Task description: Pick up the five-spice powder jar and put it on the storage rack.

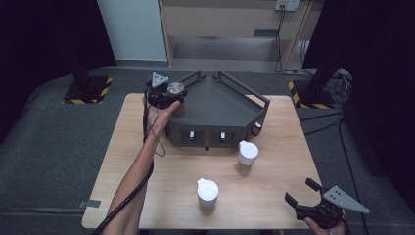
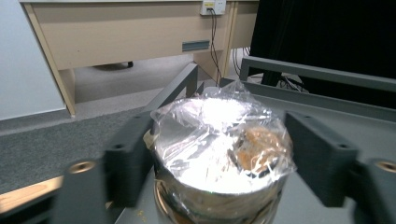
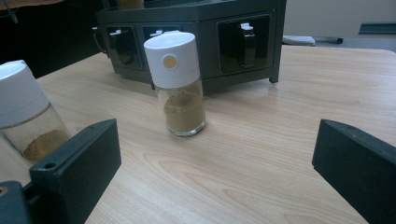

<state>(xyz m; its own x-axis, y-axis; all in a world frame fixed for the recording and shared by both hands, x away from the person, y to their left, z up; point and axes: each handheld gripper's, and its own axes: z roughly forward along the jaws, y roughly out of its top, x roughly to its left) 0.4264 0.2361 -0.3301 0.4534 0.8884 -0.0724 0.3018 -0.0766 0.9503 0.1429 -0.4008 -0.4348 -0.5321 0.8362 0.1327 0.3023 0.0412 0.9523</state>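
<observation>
A round jar (image 1: 175, 88) (image 2: 219, 144) covered with crinkled clear plastic wrap stands on the near left corner of the dark grey rack's (image 1: 220, 103) top shelf. My left gripper (image 1: 176, 98) (image 2: 222, 163) reaches in from the left. Its jaws stand on either side of the jar, a little apart from its wall, so it is open. My right gripper (image 1: 299, 191) (image 3: 215, 163) hovers low at the table's front right corner, wide open with nothing between its jaws. It faces a white-capped spice bottle (image 1: 247, 157) (image 3: 178, 84) with brown powder.
A second white-capped bottle (image 1: 207, 195) (image 3: 23, 112) stands near the front middle of the wooden table (image 1: 122, 161). The rack (image 3: 196, 28) has railed sides and front slots holding small bottles. A cable trails from the left gripper along the forearm.
</observation>
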